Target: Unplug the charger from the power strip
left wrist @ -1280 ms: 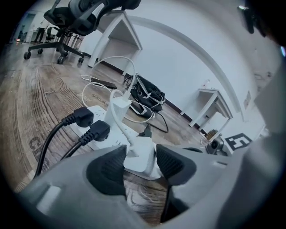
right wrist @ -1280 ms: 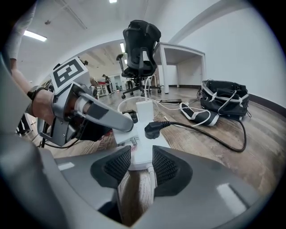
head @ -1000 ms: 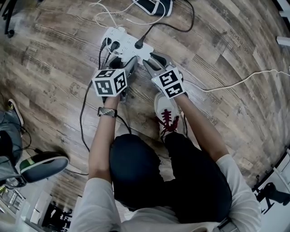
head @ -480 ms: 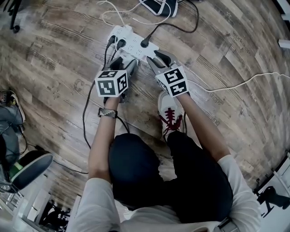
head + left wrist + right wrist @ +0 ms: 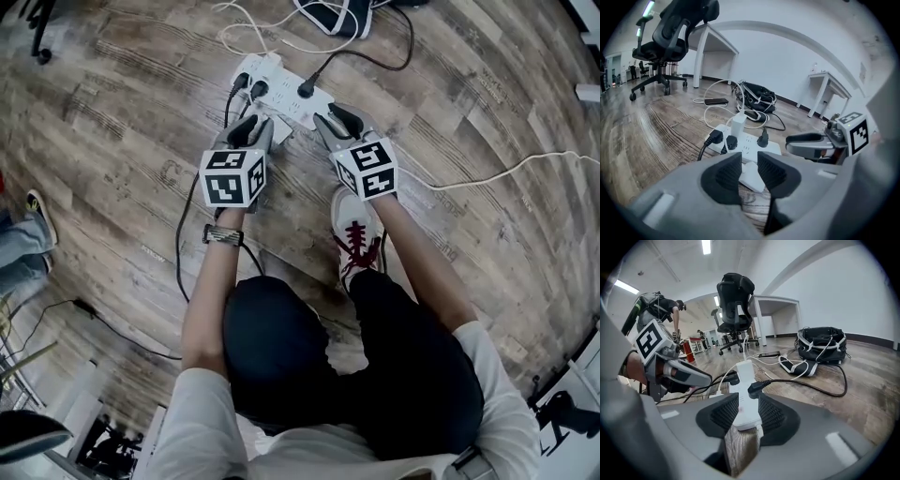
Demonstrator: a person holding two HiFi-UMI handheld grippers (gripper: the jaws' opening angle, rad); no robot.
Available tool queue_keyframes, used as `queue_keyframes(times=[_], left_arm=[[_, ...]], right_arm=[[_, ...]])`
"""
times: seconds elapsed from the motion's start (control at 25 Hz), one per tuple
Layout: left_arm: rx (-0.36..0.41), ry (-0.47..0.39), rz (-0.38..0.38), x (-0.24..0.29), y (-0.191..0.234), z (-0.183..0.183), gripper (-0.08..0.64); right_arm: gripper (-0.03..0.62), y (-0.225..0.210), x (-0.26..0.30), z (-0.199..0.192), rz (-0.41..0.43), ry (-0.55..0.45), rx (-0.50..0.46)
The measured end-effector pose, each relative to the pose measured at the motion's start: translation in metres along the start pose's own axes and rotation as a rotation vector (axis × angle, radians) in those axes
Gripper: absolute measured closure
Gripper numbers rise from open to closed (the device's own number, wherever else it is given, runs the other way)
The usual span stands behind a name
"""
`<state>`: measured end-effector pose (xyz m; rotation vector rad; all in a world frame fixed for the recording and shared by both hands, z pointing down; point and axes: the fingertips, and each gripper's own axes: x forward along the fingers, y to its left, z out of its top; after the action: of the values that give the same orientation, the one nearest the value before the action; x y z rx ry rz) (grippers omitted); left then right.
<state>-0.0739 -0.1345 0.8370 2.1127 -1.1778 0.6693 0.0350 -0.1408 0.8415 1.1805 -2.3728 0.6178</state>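
Note:
A white power strip (image 5: pixel 281 94) lies on the wood floor with black plugs (image 5: pixel 306 91) in it. A white charger (image 5: pixel 738 124) stands upright at its far end. A small white charger-like block (image 5: pixel 752 177) lies flat just in front of the strip. My left gripper (image 5: pixel 251 127) hangs above that block; its jaws are closing with nothing between the pads. My right gripper (image 5: pixel 336 118) is at the strip's right end. In the right gripper view the strip's end (image 5: pixel 745 408) shows in the gap of the closing jaws, and I see no pad pressing on it.
A black bag (image 5: pixel 757 98) and loose white cables (image 5: pixel 506 169) lie beyond the strip. An office chair (image 5: pixel 675 33) and desks stand further off. The person's red-laced shoe (image 5: pixel 356 234) rests just behind the right gripper. Black cords (image 5: pixel 183 234) trail left.
Both grippers have drawn back a little from the strip and risen. The left jaws have narrowed. A shoe at the left edge has moved out of the picture.

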Motion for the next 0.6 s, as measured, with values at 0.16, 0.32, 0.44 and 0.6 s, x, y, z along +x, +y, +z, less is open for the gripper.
queue_keyframes(times=[0.16,0.32,0.44,0.6], left_arm=[[0.002,-0.023,0.021,-0.008,0.006,0.005,0.485],[0.018,-0.045,0.048,-0.016,0.013,0.011,0.537],[0.039,-0.060,0.046,-0.020,0.010,0.015,0.554],[0.081,-0.082,0.045,-0.023,0.006,0.023,0.554]], right_arm=[[0.462,0.006,-0.004,0.007,0.002,-0.021,0.003],[0.481,0.002,-0.012,0.019,-0.022,-0.050,-0.011],[0.501,-0.004,-0.018,0.024,-0.043,-0.049,-0.023],[0.524,-0.006,-0.025,0.033,-0.065,-0.067,-0.036]])
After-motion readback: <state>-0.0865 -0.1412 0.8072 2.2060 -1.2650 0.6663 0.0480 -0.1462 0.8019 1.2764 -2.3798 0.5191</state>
